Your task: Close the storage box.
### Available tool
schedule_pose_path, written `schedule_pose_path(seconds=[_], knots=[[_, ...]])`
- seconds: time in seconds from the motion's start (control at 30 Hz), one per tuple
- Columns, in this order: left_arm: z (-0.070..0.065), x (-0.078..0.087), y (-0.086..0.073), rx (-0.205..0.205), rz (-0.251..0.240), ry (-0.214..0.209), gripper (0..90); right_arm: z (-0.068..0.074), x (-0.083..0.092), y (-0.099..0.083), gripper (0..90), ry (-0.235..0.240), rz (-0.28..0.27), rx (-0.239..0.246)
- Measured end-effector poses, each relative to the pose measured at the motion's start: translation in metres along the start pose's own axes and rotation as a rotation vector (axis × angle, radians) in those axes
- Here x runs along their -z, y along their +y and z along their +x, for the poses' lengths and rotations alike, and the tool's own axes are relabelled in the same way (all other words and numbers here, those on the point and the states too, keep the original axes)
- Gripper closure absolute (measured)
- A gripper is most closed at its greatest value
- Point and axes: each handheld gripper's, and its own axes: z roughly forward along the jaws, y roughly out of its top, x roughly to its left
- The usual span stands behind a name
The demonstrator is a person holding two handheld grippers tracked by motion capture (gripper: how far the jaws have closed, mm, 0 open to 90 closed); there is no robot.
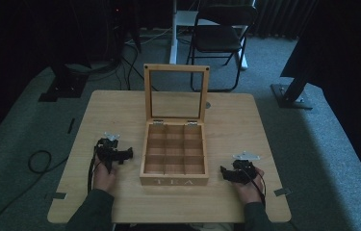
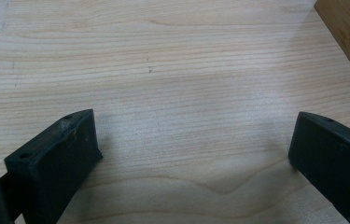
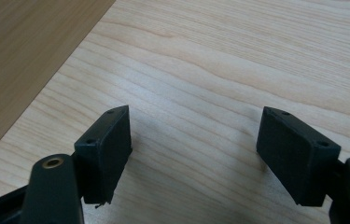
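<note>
A wooden tea box point(image 1: 174, 155) marked TEA stands in the middle of the table, its glass-paned lid point(image 1: 176, 94) upright and its several compartments showing bare wood. My left gripper point(image 1: 114, 153) rests on the table left of the box, held by a hand; in the left gripper view it point(image 2: 193, 140) is open over bare wood, the box's side point(image 2: 347, 37) at the upper right. My right gripper point(image 1: 233, 173) rests right of the box; the right gripper view shows it point(image 3: 193, 135) open and holding nothing, the box wall point(image 3: 23, 56) at the left.
The light wooden table point(image 1: 226, 115) has bare surface behind and beside the box. A small round mark point(image 1: 208, 104) lies near the lid's right. On the carpet beyond stand a black folding chair point(image 1: 219, 33) and dark stand bases point(image 1: 291, 94); a cable point(image 1: 38, 161) loops on the floor at the left.
</note>
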Motion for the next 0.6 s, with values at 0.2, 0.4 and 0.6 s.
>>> schedule_pose_path(seconds=[0.2,0.4,0.6], knots=[[0.0,0.0,0.0,0.0,0.0,0.0,1.6,0.002,0.0,0.006,36.6,0.007,0.027,0.002],[0.0,0.0,0.0,0.0,0.0,0.0,1.6,0.003,0.006,0.011,45.0,0.028,-0.018,0.002],[0.0,0.0,0.0,0.0,0.0,0.0,1.6,0.003,0.013,0.024,47.9,0.023,-0.066,0.015]])
